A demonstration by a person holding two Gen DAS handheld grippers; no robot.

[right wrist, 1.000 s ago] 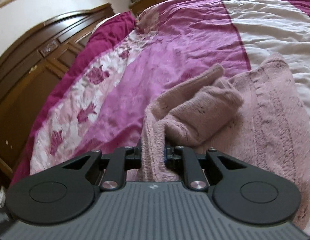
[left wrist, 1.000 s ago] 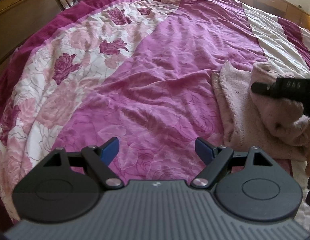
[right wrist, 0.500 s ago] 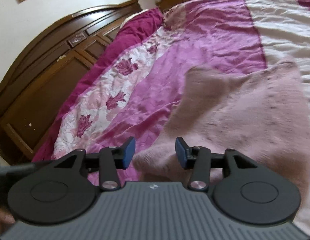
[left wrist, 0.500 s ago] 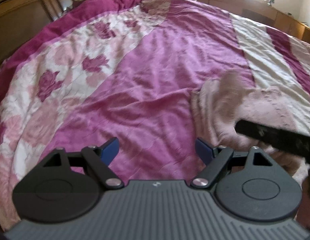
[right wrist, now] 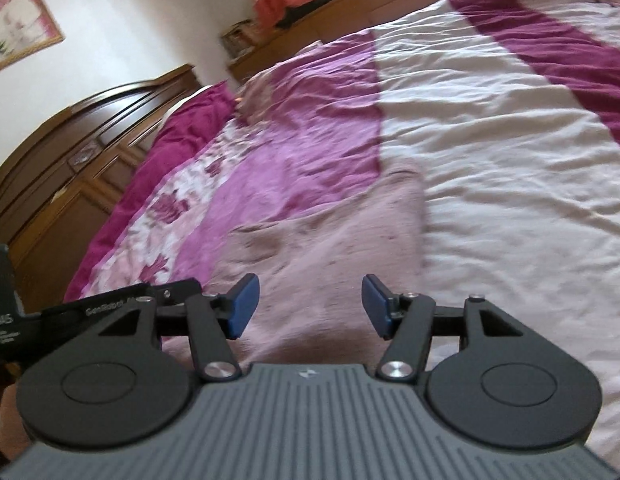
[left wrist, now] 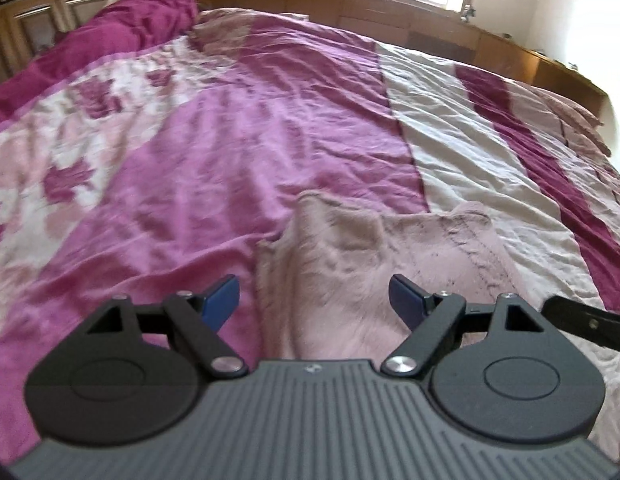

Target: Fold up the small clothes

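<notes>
A small pink knitted garment [left wrist: 390, 264] is lying rumpled on the bed [left wrist: 237, 152], straddling the magenta and cream stripes. Both tools are hovering just above it — the left tool [left wrist: 312, 300] standing wide apart and empty, the right tool [right wrist: 310, 306] opening with nothing pinched between its pads. A fold looks just laid down; the next move is calling for fresh grips on an edge — probably the near hem.

Fuzzy pink knit garment [left wrist: 390, 264]; crinkled cloth bedspread [left wrist: 237, 152]; glossy wood headboard [right wrist: 69, 152].
</notes>
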